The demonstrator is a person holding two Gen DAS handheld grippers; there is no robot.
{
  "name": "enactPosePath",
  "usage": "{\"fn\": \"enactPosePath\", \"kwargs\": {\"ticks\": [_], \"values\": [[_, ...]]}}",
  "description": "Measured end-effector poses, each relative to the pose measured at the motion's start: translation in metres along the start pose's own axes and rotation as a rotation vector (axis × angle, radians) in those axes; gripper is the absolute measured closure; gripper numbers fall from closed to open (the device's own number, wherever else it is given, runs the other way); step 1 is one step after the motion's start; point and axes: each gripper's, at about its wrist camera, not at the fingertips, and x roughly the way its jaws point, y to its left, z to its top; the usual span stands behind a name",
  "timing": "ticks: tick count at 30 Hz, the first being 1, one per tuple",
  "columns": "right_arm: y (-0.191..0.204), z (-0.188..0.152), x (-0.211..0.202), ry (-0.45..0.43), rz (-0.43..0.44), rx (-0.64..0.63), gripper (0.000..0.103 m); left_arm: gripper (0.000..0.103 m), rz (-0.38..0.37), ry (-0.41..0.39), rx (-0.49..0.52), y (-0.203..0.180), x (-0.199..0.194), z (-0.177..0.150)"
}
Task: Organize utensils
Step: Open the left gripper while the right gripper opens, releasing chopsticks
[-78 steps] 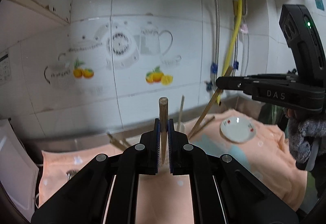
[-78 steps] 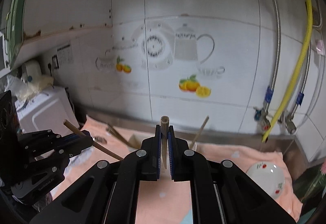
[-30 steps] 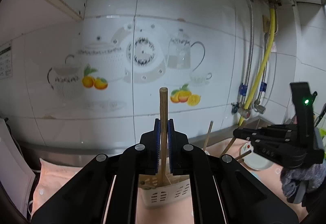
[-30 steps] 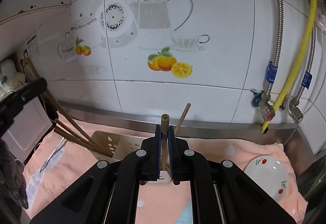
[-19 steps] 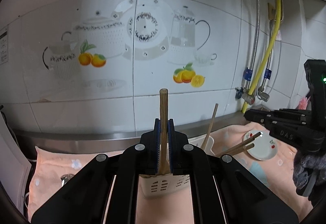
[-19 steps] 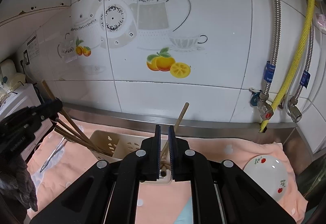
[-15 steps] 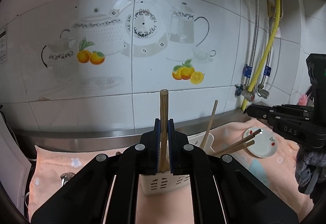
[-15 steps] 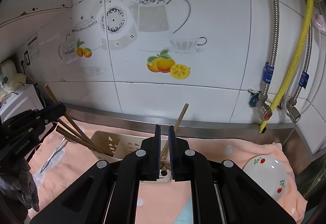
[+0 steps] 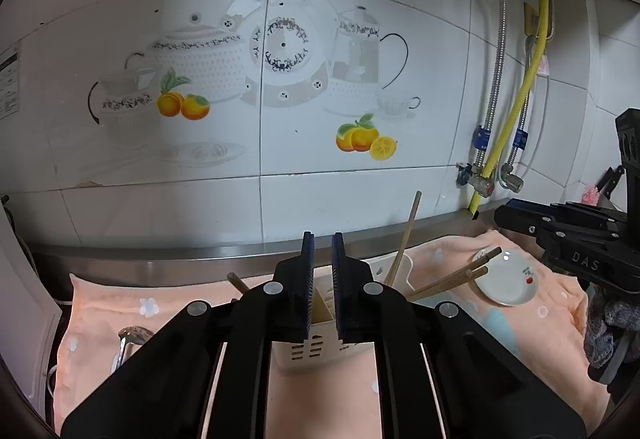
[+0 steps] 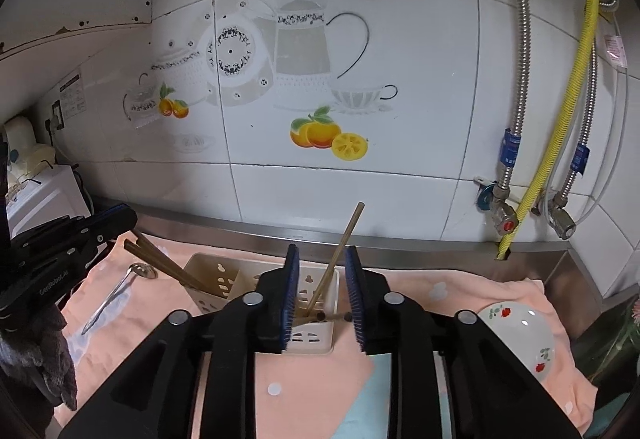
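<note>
Left wrist view: left tongs (image 9: 322, 279) parted, empty, poised over the white utensil caddy (image 9: 316, 349) sitting mid-surface on the peach towel (image 9: 532, 335). Chopsticks (image 9: 402, 239) leaning out of the caddy toward the back edge and the right. Spoon (image 9: 128, 339) lying near the left edge; small plate (image 9: 504, 279) near the right edge. Right wrist view: right tongs (image 10: 322, 295) spread wide, gripping nothing, directly above the caddy (image 10: 310, 337), one chopstick (image 10: 340, 251) rising between the jaws.
</note>
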Motion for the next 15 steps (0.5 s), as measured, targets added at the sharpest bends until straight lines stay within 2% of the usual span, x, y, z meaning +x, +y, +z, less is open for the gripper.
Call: {"fn": "enactPosePath", "kwargs": {"ticks": [1,4,6,8,13,15], "values": [[0.000,-0.001,-0.002,-0.001,0.001,0.001,0.074,0.092,0.000,0.001,-0.001,0.000,-0.001,0.000],[0.002,-0.003,-0.009,-0.011,0.001,0.002,0.072,0.070,0.005,-0.003,-0.009,-0.001,-0.009,-0.003],[0.004,-0.006,-0.014,-0.015,0.004,0.001,0.066,0.064,0.011,-0.013,-0.007,-0.001,-0.016,-0.006],[0.006,-0.009,-0.019,-0.021,0.002,-0.001,0.063,0.050,0.007,-0.015,-0.015,0.000,-0.022,-0.008],[0.013,-0.017,-0.031,-0.031,0.010,-0.005,0.056,0.038,0.011,-0.029,-0.018,0.002,-0.039,-0.016],[0.015,-0.020,-0.035,-0.035,0.007,-0.010,0.055,0.037,0.013,-0.033,-0.019,0.003,-0.045,-0.018]]}}
